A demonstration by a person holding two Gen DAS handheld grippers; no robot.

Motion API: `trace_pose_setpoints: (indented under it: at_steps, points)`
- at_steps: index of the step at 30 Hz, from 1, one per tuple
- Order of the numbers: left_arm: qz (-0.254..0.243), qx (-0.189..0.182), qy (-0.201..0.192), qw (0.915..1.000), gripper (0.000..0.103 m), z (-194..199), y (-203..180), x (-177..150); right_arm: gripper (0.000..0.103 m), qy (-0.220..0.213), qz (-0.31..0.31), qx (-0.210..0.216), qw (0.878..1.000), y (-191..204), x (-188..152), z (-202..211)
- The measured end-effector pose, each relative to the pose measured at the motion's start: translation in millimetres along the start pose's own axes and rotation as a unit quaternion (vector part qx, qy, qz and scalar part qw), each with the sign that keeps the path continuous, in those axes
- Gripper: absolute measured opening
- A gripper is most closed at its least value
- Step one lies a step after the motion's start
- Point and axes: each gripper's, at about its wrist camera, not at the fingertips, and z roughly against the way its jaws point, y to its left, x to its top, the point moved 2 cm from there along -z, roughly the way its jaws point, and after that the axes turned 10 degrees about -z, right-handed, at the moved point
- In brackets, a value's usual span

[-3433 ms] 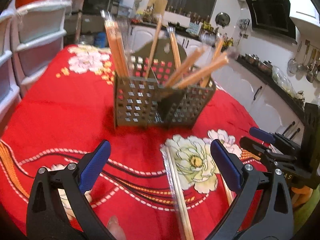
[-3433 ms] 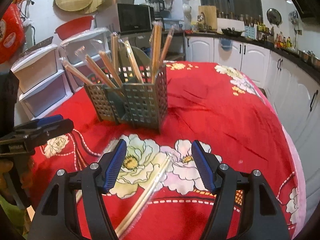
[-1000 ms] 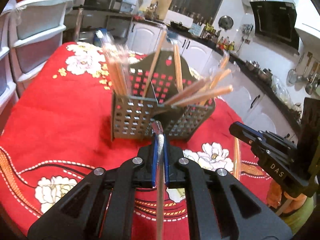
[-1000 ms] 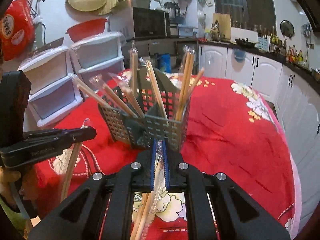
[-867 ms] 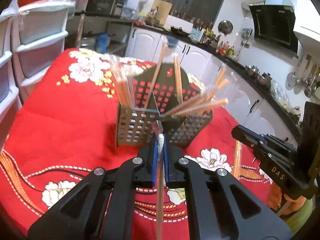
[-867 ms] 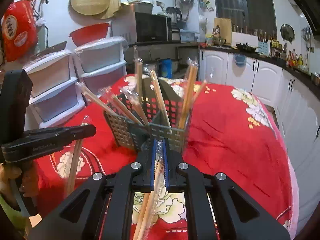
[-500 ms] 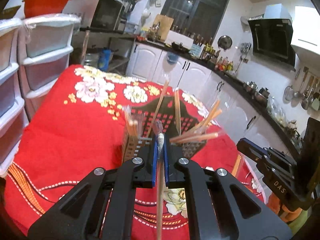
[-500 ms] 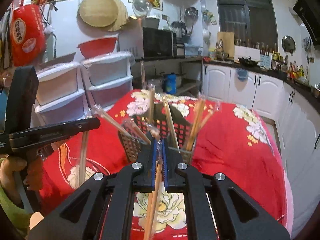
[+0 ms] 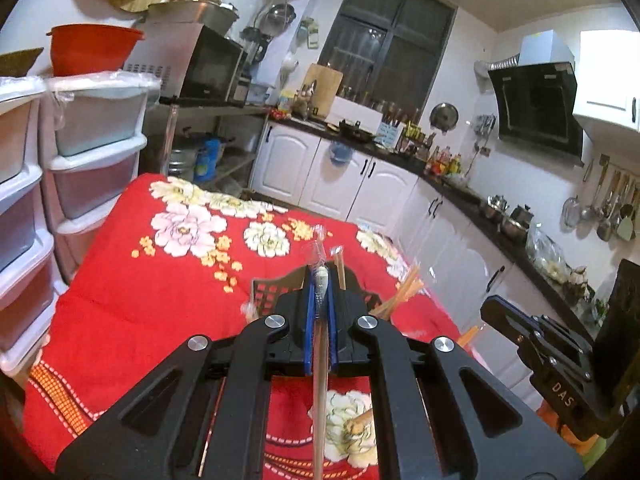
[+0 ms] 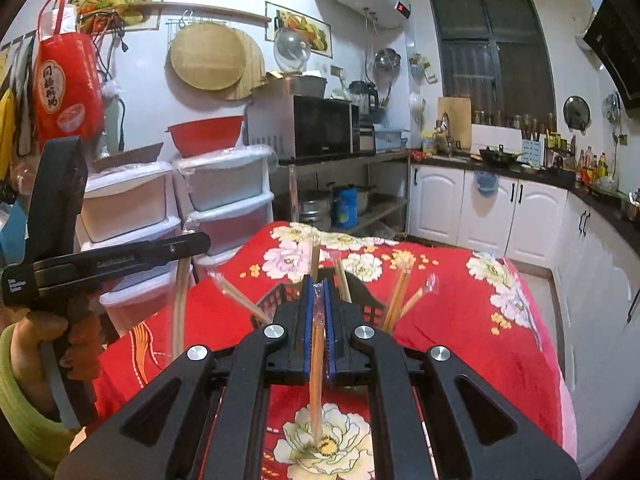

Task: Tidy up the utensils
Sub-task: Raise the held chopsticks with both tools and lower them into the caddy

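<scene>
My left gripper [image 9: 319,280] is shut on a plastic-wrapped pair of chopsticks [image 9: 320,380] that hangs down below the blue pads, above the red flowered tablecloth [image 9: 140,300]. My right gripper [image 10: 316,284] is likewise shut on another wrapped pair of chopsticks [image 10: 316,368]. The grey perforated utensil holder [image 10: 269,304] stands on the table just beyond both grippers, largely hidden behind the jaws, with several wrapped chopsticks [image 10: 400,296] sticking out of it. In the left wrist view only the holder's edge [image 9: 264,294] shows. The left gripper [image 10: 120,258] appears at the left with its pair hanging.
Stacked plastic drawer units [image 9: 92,152] stand along the table's left side. White kitchen cabinets [image 10: 492,212] run behind and to the right. The other gripper [image 9: 552,364] is close on the right. A hand in a green sleeve [image 10: 36,344] holds the left tool.
Both grippers, open over chopsticks on the cloth earlier, have shut on a pair each. In the last second both rose and tilted up, so the holder sank behind the jaws.
</scene>
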Motion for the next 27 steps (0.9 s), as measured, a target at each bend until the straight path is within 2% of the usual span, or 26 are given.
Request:
trace_pose_setpoints:
  at_steps: [14, 27]
  points:
    - [-0.004, 0.034, -0.050, 0.9982, 0.001, -6, -3, 56, 0.005, -0.051, 0.003, 0.014, 0.999, 6, 48, 12]
    - [-0.004, 0.079, -0.106, 0.9912, 0.001, -20, -3, 101, 0.005, -0.082, 0.009, 0.009, 0.997, -2, 88, 11]
